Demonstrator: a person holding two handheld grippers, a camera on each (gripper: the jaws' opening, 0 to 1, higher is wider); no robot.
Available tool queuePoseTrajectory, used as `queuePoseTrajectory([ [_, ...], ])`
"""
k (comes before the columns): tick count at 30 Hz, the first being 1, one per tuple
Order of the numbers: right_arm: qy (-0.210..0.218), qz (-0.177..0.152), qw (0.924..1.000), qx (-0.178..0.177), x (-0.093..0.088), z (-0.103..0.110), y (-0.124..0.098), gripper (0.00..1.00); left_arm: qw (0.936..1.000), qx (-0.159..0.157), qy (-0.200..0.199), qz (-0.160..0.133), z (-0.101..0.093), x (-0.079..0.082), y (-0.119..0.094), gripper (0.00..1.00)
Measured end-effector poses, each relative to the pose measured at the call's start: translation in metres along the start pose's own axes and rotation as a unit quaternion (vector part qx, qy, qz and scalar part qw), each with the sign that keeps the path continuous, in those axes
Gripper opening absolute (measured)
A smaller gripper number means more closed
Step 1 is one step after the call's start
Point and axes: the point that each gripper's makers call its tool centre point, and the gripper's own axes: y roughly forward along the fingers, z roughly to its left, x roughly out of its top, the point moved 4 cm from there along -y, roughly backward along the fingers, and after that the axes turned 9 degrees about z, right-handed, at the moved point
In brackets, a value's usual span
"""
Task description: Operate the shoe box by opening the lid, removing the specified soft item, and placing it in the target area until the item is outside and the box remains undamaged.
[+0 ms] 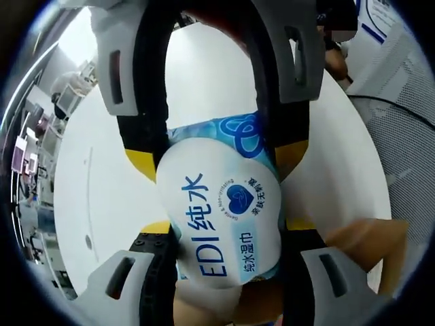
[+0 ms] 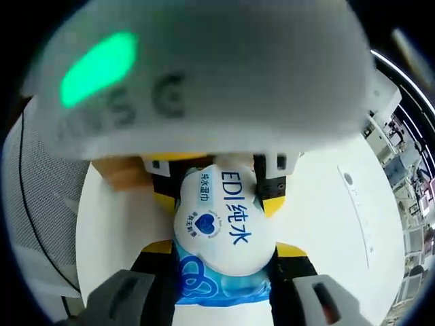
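Observation:
A soft white and blue pack of wet wipes (image 1: 217, 204) with blue "EDI" print hangs above the white table, held from both ends. My left gripper (image 1: 228, 231) is shut on its near end, the yellow-tipped jaws pressing both sides. From the top of the left gripper view, my right gripper (image 1: 217, 156) clamps the far blue end. In the right gripper view the pack (image 2: 224, 224) sits between the right gripper's (image 2: 224, 251) own jaws, and the left gripper (image 2: 219, 197) grips it from above. Part of the brown shoe box (image 1: 370, 244) (image 2: 122, 173) shows behind the left gripper.
A round white table (image 1: 109, 204) (image 2: 319, 224) lies under everything. A grey mesh panel (image 1: 408, 88) (image 2: 41, 204) stands beside it. Desks and equipment (image 1: 34, 149) crowd the room beyond the table. A person's hand (image 1: 336, 64) shows near the far table edge.

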Motion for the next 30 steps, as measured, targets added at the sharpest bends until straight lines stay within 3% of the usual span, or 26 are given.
queuePoseTrajectory([
  [30, 0.008, 0.004, 0.9999, 0.007, -0.011, 0.000, 0.007, 0.51, 1.0000, -0.005, 0.003, -0.006, -0.002, 0.003, 0.002, 0.60],
])
